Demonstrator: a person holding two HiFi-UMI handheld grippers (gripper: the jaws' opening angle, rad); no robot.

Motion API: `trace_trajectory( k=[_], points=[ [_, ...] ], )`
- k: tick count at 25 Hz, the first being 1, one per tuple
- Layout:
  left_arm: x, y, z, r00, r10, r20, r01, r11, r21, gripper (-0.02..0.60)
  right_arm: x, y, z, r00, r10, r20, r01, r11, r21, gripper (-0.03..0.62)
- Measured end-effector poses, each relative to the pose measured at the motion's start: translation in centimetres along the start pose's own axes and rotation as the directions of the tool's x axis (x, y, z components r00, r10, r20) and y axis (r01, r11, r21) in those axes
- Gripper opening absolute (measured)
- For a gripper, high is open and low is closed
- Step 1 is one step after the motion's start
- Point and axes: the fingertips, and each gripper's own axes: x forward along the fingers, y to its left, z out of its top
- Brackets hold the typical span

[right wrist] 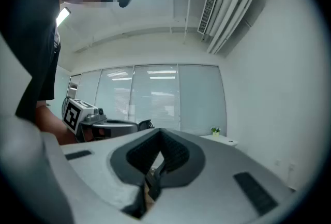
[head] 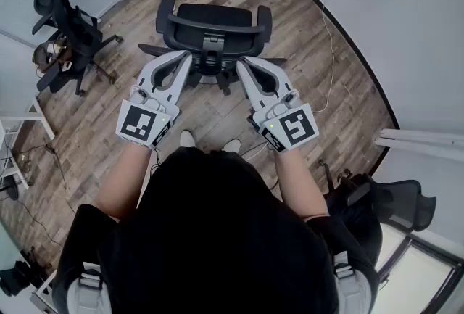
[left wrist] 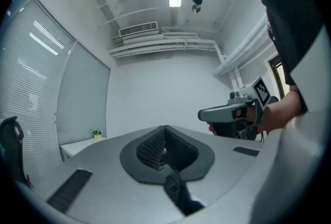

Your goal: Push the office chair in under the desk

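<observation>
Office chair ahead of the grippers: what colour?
Black all over; the office chair shows best in the head view.

My cameras
Head looks steeply down; gripper views cross: right gripper [left wrist: 202, 114] at three o'clock, left gripper [right wrist: 135, 125] at nine.

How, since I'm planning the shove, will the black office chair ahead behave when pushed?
The office chair sits on a star base over smooth wood floor, so it probably rolls easily. It looks bulky, likely fairly heavy. Pushed off-centre, it may swivel or veer.
</observation>
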Motion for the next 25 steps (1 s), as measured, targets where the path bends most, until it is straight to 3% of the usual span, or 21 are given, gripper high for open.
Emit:
trace_trajectory(
  k=[12, 25],
  points=[
    [-1.0, 1.0, -0.8, 1.000, -0.013, -0.018, 0.013, 0.999, 0.029, -0.006, 0.6, -0.1, -0.5, 0.999, -0.029, -0.012, 0.029, 1.000, 0.001, 0.002],
    [-3.2, 6.8, -5.2, 0.991, -0.037, -0.130, 0.050, 0.993, 0.103, -0.006, 1.6, -1.7, -6.1, 0.972, -0.099, -0.213, 0.104, 0.995, 0.012, 0.005]
  ],
)
